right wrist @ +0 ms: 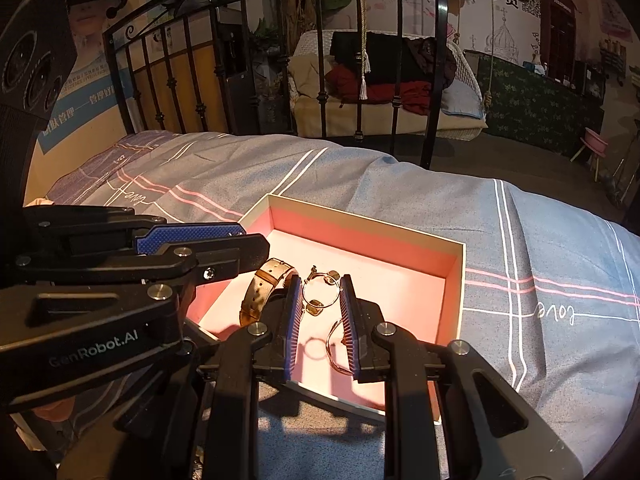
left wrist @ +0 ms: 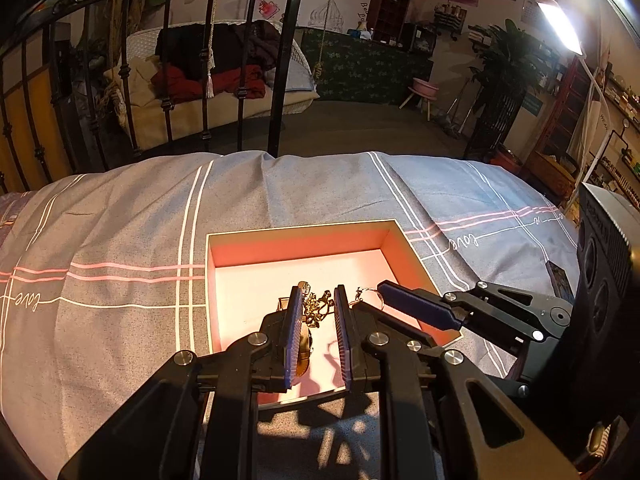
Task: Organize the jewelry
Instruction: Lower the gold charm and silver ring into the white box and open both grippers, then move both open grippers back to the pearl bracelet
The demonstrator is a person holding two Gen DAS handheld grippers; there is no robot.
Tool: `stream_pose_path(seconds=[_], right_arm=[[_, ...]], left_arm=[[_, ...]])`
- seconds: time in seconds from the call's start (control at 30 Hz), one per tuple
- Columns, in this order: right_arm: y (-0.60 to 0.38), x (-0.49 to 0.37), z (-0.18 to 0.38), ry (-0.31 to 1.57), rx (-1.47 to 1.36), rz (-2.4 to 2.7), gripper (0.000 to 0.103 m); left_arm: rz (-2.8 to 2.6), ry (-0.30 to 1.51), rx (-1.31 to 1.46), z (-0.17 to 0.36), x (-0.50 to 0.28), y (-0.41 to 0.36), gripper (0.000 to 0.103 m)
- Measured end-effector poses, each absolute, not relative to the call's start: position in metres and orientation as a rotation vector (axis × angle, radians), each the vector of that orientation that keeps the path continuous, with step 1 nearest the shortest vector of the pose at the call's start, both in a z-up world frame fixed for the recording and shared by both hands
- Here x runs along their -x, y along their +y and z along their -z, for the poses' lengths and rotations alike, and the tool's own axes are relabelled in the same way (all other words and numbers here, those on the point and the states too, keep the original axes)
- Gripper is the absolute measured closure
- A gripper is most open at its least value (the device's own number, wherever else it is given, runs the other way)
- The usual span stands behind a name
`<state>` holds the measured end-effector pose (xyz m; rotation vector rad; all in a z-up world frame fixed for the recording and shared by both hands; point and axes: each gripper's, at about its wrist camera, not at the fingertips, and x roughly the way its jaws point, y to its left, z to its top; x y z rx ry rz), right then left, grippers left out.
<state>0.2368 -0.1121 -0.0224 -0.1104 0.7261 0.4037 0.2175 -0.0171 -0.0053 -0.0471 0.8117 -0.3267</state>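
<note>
A shallow pink-lined box (left wrist: pixel 300 229) (right wrist: pixel 464 272) lies open on the bed. My left gripper (left wrist: pixel 319 300) (right wrist: pixel 256 248) hangs over its near left part, its jaws narrow. A watch (left wrist: pixel 305 350) (right wrist: pixel 260 292) with a tan strap stands on edge at its tips, apparently pinched. A gold ornate piece (left wrist: pixel 318 308) shows between the fingertips. My right gripper (right wrist: pixel 321 280) (left wrist: pixel 384 290) comes in beside it. Its pads press on a thin hoop bracelet (right wrist: pixel 315 304) with small charms. A second thin bangle (right wrist: pixel 334 344) lies on the box floor by the right finger.
The box rests on a grey-blue checked bed cover (left wrist: pixel 120 220). A black iron bed frame (left wrist: pixel 280 80) stands behind it, with the floor past the bed's far edge. A bright lamp (left wrist: pixel 560 24) shines from the right. A black camera unit (left wrist: pixel 604 248) sits on the right gripper.
</note>
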Motion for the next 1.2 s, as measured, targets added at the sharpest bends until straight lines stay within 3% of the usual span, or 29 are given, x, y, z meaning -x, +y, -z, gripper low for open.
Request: stream_pose_path(seconds=[0.37,0.43,0.47,0.53,0.57,0.6,0.83,1.2], right_arm=[[-0.113,-0.246,0.035,0.786,0.143,-0.379,0.083],[-0.112,-0.247,0.038,0.802,0.150,-0.380,0.079],[-0.112,-0.246,0.037,0.796,0.154,-0.374,0.072],[-0.114,-0.242,0.034,0.780,0.144,-0.374,0.059],[-0.116,-0.237,0.031,0.765,0.139,-0.370,0.049],[-0.118,-0.233,0.026,0.747,0.135,-0.365,0.047],[-0.151,-0.170,-0.003,0.659,0.088,-0.347,0.043],[-0.178,-0.102,0.042,0.747,-0.083,-0.354,0.043]], left_arm=[[0.304,0.884,0.064,0.013,-0.241,-0.013,0.087],[0.303,0.905,0.069,0.017,-0.246,-0.013,0.086],[0.303,0.914,0.069,0.018,-0.247,-0.014,0.083],[0.291,0.908,0.062,0.016,-0.247,-0.013,0.054],[0.283,0.891,0.064,0.013,-0.244,-0.011,0.050],[0.293,0.876,0.072,0.009,-0.241,-0.009,0.049],[0.302,0.806,0.115,-0.016,-0.185,0.017,0.047],[0.279,0.964,0.160,0.051,-0.100,0.023,0.048]])
